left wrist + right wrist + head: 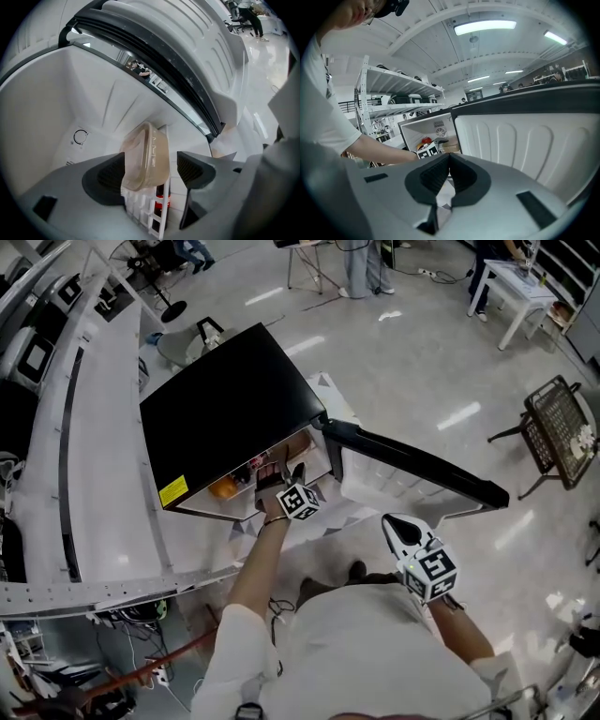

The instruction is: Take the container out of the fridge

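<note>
A black mini fridge (225, 409) stands with its door (412, 465) swung open to the right. My left gripper (281, 474) reaches into the fridge. In the left gripper view a translucent beige lidded container (147, 157) stands on edge between the open jaws of the left gripper (150, 171). The right pad (190, 168) stands clear of it. The left pad (110, 176) is close beside it. My right gripper (403, 531) hangs outside the fridge near the door, and its jaws (449, 161) are shut on nothing.
A white wire rack (145, 211) and a dark cola bottle (161, 199) sit just below the container. An orange item (222, 488) lies at the fridge's left. A long white counter (94, 427) runs on the left. A black wire chair (558, 427) stands far right.
</note>
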